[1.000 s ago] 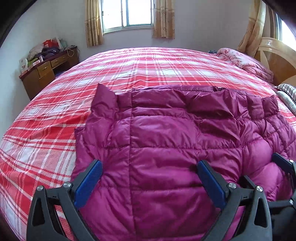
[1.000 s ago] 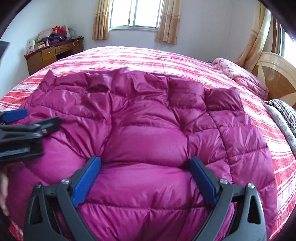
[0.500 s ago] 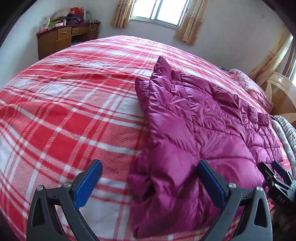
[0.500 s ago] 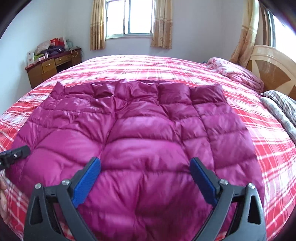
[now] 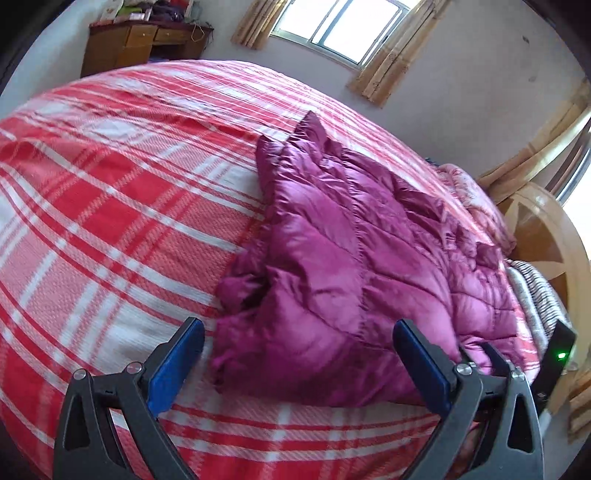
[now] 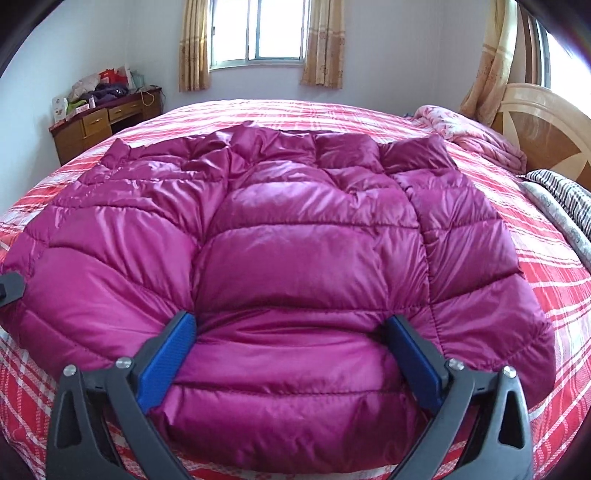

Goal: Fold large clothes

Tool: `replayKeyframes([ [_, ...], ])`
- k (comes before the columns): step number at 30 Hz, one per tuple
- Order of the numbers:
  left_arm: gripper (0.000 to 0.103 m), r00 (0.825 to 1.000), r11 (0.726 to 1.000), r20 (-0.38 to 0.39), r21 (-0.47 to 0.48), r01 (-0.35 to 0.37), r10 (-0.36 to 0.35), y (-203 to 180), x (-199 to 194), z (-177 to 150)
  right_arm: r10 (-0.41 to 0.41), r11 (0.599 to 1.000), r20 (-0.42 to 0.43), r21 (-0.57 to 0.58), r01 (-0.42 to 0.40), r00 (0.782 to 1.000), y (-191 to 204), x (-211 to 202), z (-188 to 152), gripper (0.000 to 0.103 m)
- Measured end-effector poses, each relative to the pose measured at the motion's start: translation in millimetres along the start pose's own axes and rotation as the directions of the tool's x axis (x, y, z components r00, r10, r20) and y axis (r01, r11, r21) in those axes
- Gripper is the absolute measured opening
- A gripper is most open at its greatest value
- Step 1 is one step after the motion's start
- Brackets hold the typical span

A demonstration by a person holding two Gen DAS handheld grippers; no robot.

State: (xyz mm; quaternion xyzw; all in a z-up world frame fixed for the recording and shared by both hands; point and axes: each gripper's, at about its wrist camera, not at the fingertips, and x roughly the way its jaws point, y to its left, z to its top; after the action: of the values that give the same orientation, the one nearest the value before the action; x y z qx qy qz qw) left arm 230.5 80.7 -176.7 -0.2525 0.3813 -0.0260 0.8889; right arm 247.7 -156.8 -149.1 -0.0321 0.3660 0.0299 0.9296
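One puffy magenta jacket (image 6: 295,258) lies on one bed with a red plaid cover (image 5: 110,229). Two grippers show — the left gripper (image 5: 297,363) and the right gripper (image 6: 291,354) — each with two blue-padded fingers. One wooden desk (image 6: 99,125) stands by the wall, one headboard (image 6: 546,136) at the side. Two windows (image 6: 258,31) are visible — one flanked by two curtains (image 6: 194,44). One pink quilt (image 6: 476,133) is bunched up, and one striped blanket (image 6: 569,199) lies by the headboard.

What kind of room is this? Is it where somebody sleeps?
Yes, it looks like a bedroom in a home. A big bed with a red plaid blanket fills the room, with a wooden headboard at one end. A wooden desk stands under a curtained window. A purple puffy jacket lies on the bed.
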Motion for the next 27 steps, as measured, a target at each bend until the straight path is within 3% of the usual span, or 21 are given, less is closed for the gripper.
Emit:
replayKeyframes([
  [4,0.098,0.998,0.997,0.023,-0.054,0.061,-0.060,3.1,3.8,2.0,0.005,1.000,0.027,0.004,-0.005,1.000,0.1,-1.9,-3.7,0.103],
  [9,0.057,0.995,0.992,0.029,-0.090,0.093,-0.090,11.0,9.0,7.0,0.007,1.000,0.041,0.003,-0.007,0.999,-0.7,-2.1,-4.5,0.103],
  [10,0.054,0.995,0.990,0.032,-0.096,0.100,-0.097,13.4,8.3,6.7,0.007,1.000,0.041,0.002,-0.007,0.999,-1.3,-1.9,-4.4,0.103],
  [12,0.029,0.991,0.986,0.026,-0.099,0.136,-0.134,14.1,10.3,7.6,0.008,1.000,0.042,0.002,-0.008,0.999,-0.9,-2.2,-4.3,0.103],
  [15,0.015,0.987,0.985,0.048,-0.072,0.154,-0.151,9.2,5.4,11.8,0.010,1.000,0.034,0.017,-0.010,0.999,0.5,-2.8,-3.0,0.103],
  [21,0.009,0.974,0.983,0.140,-0.015,0.185,-0.181,-4.1,-30.0,36.7,0.047,0.999,0.021,-0.020,-0.046,0.999,29.4,2.0,11.7,0.103],
  [25,0.008,0.959,0.978,0.203,0.104,0.182,-0.200,-37.0,-61.6,60.1,0.119,0.990,0.024,-0.080,-0.117,0.993,60.4,7.8,22.6,0.103],
  [27,0.008,0.957,0.965,0.195,0.193,0.179,-0.217,-65.1,-70.1,69.2,0.158,0.985,0.019,-0.079,-0.156,0.987,62.2,6.8,25.8,0.103],
])
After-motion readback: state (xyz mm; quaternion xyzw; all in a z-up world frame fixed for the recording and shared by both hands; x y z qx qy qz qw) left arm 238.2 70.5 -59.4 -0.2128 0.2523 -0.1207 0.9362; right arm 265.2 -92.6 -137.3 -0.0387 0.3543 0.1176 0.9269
